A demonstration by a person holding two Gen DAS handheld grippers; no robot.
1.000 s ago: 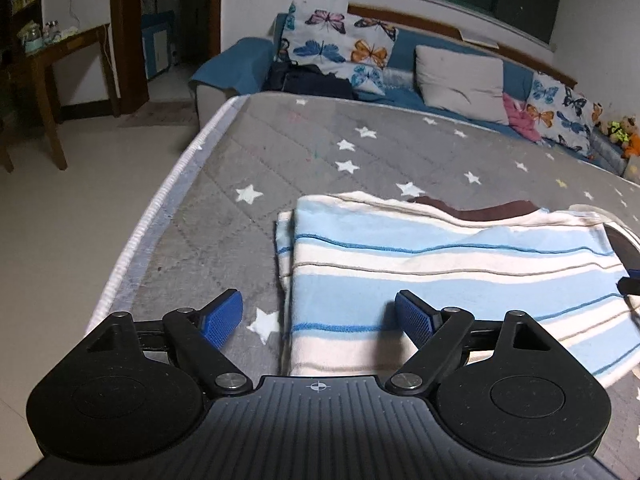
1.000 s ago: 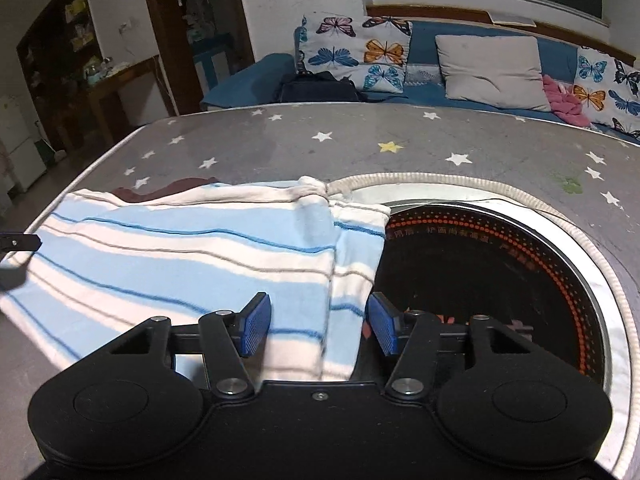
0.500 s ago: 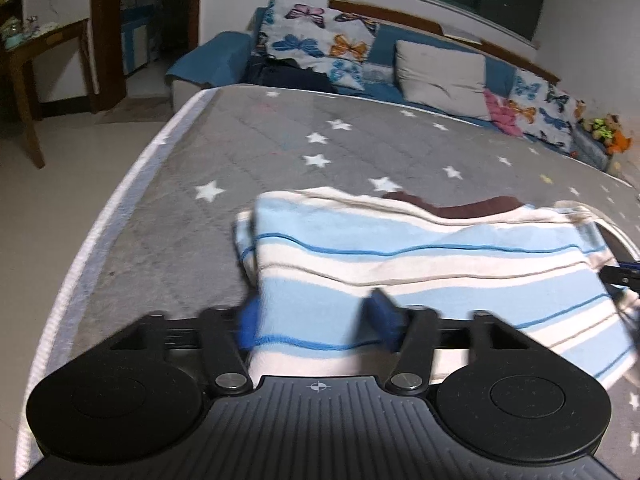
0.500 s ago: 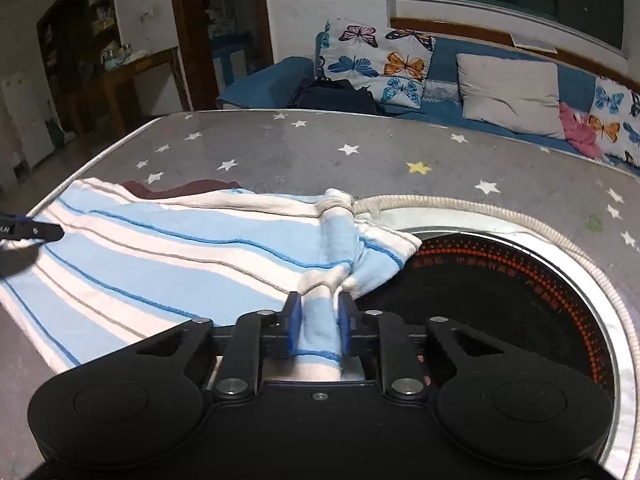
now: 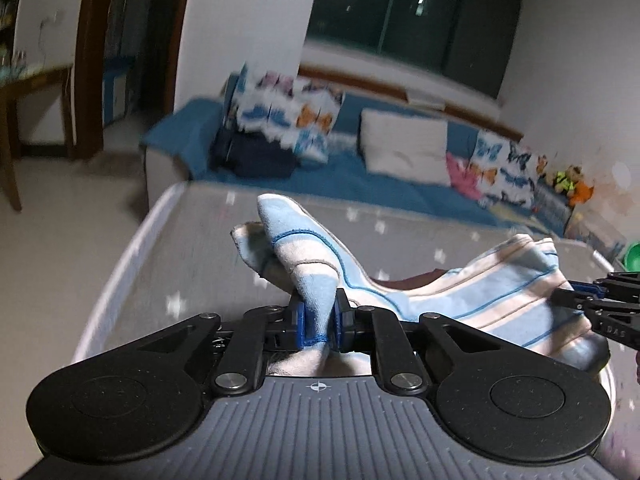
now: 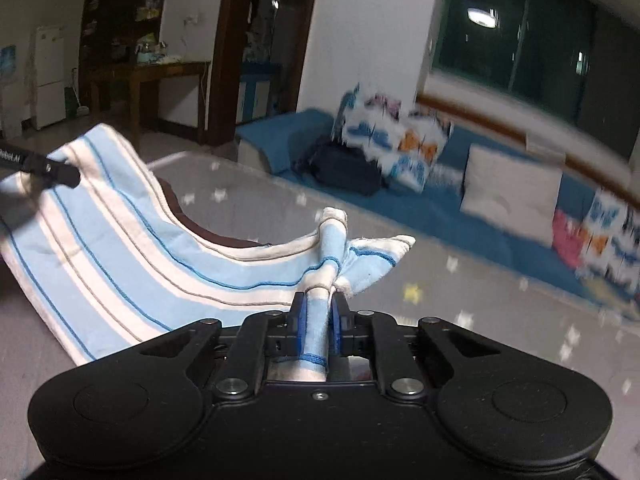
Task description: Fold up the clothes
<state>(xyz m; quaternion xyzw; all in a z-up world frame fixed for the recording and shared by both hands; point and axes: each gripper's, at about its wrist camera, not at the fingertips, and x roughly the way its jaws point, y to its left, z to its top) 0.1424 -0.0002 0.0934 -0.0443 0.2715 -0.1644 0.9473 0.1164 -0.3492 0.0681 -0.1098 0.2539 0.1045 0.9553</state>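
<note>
A blue-and-white striped garment [image 5: 500,292] hangs lifted above the grey star-patterned table cover [image 5: 180,264], sagging between my two grippers. My left gripper [image 5: 319,312] pinches the garment's left end; its jaws are still closing, with the cloth pressed between the blue pads. My right gripper [image 6: 318,312] is shut on a bunched fold at the right end of the garment [image 6: 120,248]. The right gripper [image 5: 580,300] shows at the right edge of the left wrist view, and the left gripper [image 6: 40,166] at the left edge of the right wrist view. A dark brown cloth [image 6: 224,240] peeks out behind the stripes.
A blue sofa [image 5: 400,188] with butterfly cushions and a dark bag runs behind the table. A wooden side table [image 5: 24,92] and a doorway stand at the left. A green bowl [image 5: 632,258] sits at the far right, a white fridge [image 6: 48,76] far left.
Both grippers closed on the ends of the striped garment and rose, lifting it off the table. The views tilted up towards the sofa and window.
</note>
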